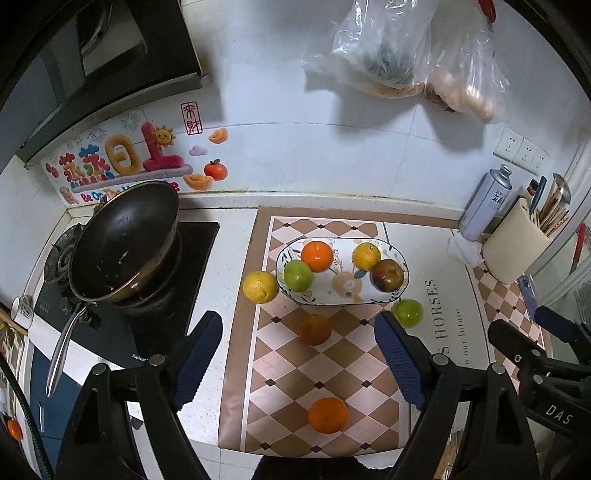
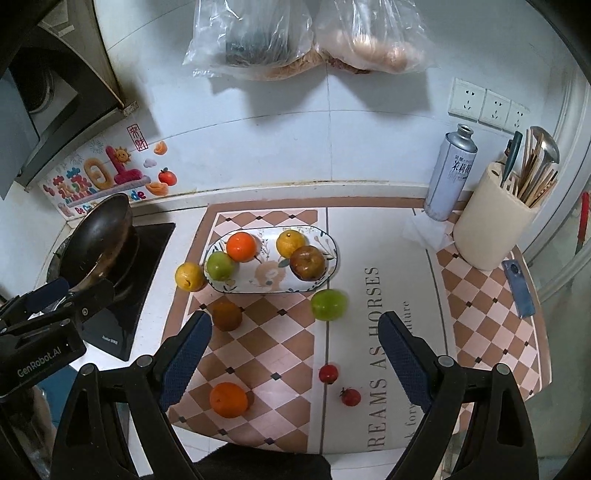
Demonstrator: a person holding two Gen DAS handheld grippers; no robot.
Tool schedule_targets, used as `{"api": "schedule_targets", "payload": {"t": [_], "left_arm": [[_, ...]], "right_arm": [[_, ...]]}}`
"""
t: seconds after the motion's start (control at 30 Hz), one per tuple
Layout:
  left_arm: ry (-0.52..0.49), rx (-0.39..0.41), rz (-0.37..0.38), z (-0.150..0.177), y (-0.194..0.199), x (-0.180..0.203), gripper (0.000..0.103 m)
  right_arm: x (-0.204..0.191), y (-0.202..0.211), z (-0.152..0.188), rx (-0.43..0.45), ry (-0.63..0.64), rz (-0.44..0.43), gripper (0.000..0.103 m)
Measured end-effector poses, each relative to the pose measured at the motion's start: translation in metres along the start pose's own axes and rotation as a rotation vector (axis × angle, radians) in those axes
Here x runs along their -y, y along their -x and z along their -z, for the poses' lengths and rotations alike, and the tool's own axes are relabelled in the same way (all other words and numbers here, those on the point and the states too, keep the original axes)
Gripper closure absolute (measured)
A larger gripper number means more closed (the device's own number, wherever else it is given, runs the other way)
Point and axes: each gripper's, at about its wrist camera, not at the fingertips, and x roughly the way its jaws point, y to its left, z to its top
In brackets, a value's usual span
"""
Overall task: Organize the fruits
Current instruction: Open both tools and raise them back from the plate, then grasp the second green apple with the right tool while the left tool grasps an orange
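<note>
Four fruits sit in the plate (image 2: 332,254); a yellow one (image 2: 189,277), green one (image 2: 328,304) and oranges lie loose on the mat (two tiny red ones too). Both grippers, left (image 1: 299,360) and right (image 2: 295,356), hover wide open, empty. Round fruit could roll away; the pan (image 1: 125,236) crowds the left.

Green fruit (image 1: 407,313) at 3 o'clock of left view: left edge hidden behind gripper finger (image 1: 397,354). Two small red fruits (image 2: 328,373) in right view: kind too small to tell. Mat lettering (image 2: 373,354) cut off at 6 o'clock. Hanging bags (image 2: 306,35): tops cut at 12 o'clock, contents blurred.
</note>
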Motion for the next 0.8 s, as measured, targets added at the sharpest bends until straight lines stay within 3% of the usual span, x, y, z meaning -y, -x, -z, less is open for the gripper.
{"api": "schedule_targets", "payload": {"t": [0.37, 0.4, 0.47, 0.6, 0.8], "left_arm": [[0.006, -0.034, 0.017, -0.011, -0.020, 0.000, 0.019], [0.004, -0.045, 0.019, -0.013, -0.027, 0.000, 0.017], [-0.002, -0.070, 0.012, -0.015, -0.039, 0.000, 0.004], [-0.003, -0.104, -0.015, -0.015, -0.068, -0.002, 0.003], [0.019, -0.221, -0.043, -0.010, -0.133, -0.011, 0.003]], "right_arm": [[0.005, -0.026, -0.012, -0.043, -0.057, -0.025, 0.008], [0.006, -0.030, -0.013, -0.050, -0.063, -0.029, 0.004], [0.011, -0.043, -0.014, -0.066, -0.086, -0.037, 0.004], [0.028, -0.087, -0.015, -0.130, -0.141, -0.034, 0.004], [0.051, -0.159, -0.008, -0.249, -0.223, -0.040, 0.004]]}}
